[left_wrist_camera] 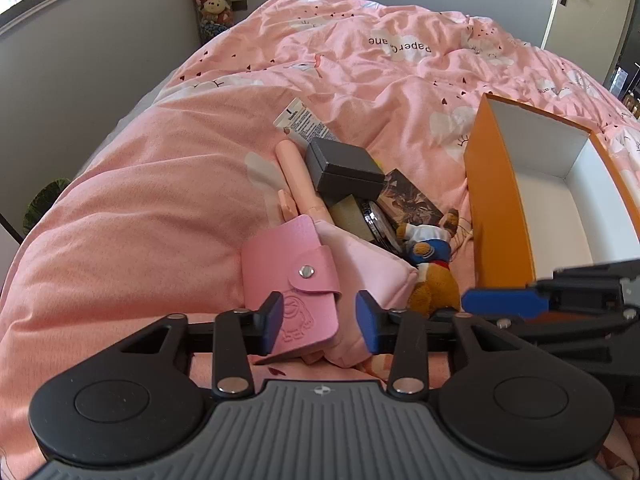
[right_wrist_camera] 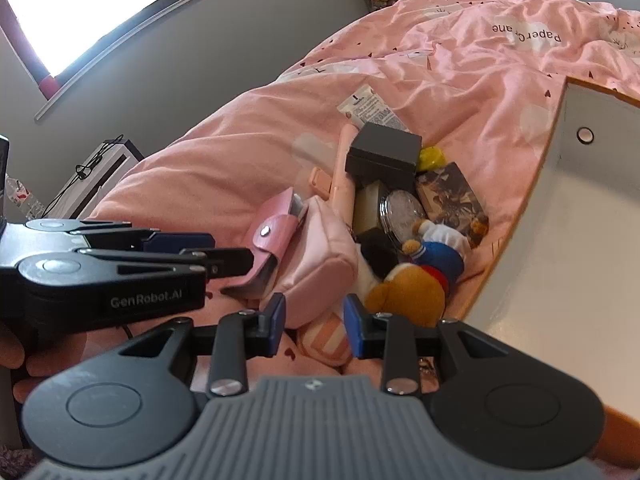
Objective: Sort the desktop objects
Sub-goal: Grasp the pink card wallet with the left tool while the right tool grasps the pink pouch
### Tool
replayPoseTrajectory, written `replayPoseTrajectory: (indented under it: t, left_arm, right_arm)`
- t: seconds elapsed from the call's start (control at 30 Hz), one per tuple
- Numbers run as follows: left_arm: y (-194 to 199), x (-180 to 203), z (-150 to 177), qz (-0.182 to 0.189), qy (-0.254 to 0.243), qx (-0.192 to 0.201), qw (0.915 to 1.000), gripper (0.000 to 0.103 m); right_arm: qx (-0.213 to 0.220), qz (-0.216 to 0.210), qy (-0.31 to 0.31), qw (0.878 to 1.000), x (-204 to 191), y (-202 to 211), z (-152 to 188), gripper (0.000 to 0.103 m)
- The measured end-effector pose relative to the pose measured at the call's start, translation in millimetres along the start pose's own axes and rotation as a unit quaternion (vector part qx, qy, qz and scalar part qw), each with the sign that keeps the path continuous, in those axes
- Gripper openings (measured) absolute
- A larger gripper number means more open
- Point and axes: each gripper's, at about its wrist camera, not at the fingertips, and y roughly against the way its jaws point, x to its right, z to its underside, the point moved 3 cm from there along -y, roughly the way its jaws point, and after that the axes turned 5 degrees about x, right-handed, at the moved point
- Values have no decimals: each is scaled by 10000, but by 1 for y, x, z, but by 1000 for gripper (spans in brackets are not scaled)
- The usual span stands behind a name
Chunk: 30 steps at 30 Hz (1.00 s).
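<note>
My left gripper [left_wrist_camera: 320,322] is shut on a pink snap wallet [left_wrist_camera: 292,280], squeezed together with the soft pink pouch [left_wrist_camera: 372,272] beside it. From the right wrist view, the left gripper [right_wrist_camera: 232,248] reaches the tilted wallet [right_wrist_camera: 272,236] from the left. My right gripper [right_wrist_camera: 314,322] is open around a small pink-striped item [right_wrist_camera: 324,340]; a gap shows at its left pad. A brown plush bear [right_wrist_camera: 412,288] lies just right of it. Behind sit a dark grey box [left_wrist_camera: 344,168], a round tin [left_wrist_camera: 378,224] and a pink tube [left_wrist_camera: 298,176].
An open orange box with a white inside [left_wrist_camera: 496,200] stands right of the pile, its wall [right_wrist_camera: 560,240] close to my right gripper. Everything lies on a rumpled pink quilt [left_wrist_camera: 160,200]. A hand [right_wrist_camera: 16,352] holds the left gripper. Grey wall and window lie left.
</note>
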Motion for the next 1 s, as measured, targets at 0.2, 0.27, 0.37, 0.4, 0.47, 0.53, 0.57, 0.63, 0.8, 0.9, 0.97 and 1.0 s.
replayPoseTrajectory:
  t: [0.2, 0.27, 0.37, 0.4, 0.47, 0.53, 0.57, 0.63, 0.8, 0.9, 0.97, 1.0]
  left_arm:
    - [-13, -13, -5, -189, -5, -209, 9996, 51]
    - [-17, -20, -5, -249, 60, -285, 9993, 52]
    - [-25, -27, -8, -369, 169, -420, 9983, 52]
    - [-27, -28, -9, -365, 184, -462, 9981, 52]
    - [-31, -28, -12, -307, 227, -535, 9978, 52]
    - [-36, -28, -15, -274, 291, -626, 9972, 52]
    - [-38, -28, -16, -270, 332, -667, 9969, 52]
    - [-40, -28, -18, -271, 411, -705, 9963, 52]
    - [-45, -23, -22, -285, 447, -844, 9950, 55]
    - [-45, -15, -24, -367, 179, -892, 9952, 59]
    - [-45, -10, -24, -381, 39, -952, 9947, 59]
    - [-44, -7, -24, -376, -13, -982, 9945, 59]
  right_arm:
    - [-12, 217, 412, 9989, -1, -31, -24, 36]
    - [-9, 320, 494, 9983, 1, -42, -29, 36]
    - [-21, 350, 468, 9983, 5, -56, -31, 38]
    - [-33, 334, 438, 9985, 6, -59, -31, 42]
    - [-75, 339, 335, 9988, 10, -64, -30, 46]
    - [-128, 280, 187, 9994, 16, -67, -29, 47]
    - [-147, 233, 99, 9996, 18, -68, -28, 47]
    - [-197, 116, -127, 9997, 21, -68, -24, 41]
    - [-51, -64, -208, 9998, 15, -53, -8, 35]
    - [68, -44, -218, 9997, 12, -42, -1, 33]
    - [96, 40, -187, 9998, 9, -36, 5, 33]
    - [57, 78, -227, 9997, 10, -36, 8, 32]
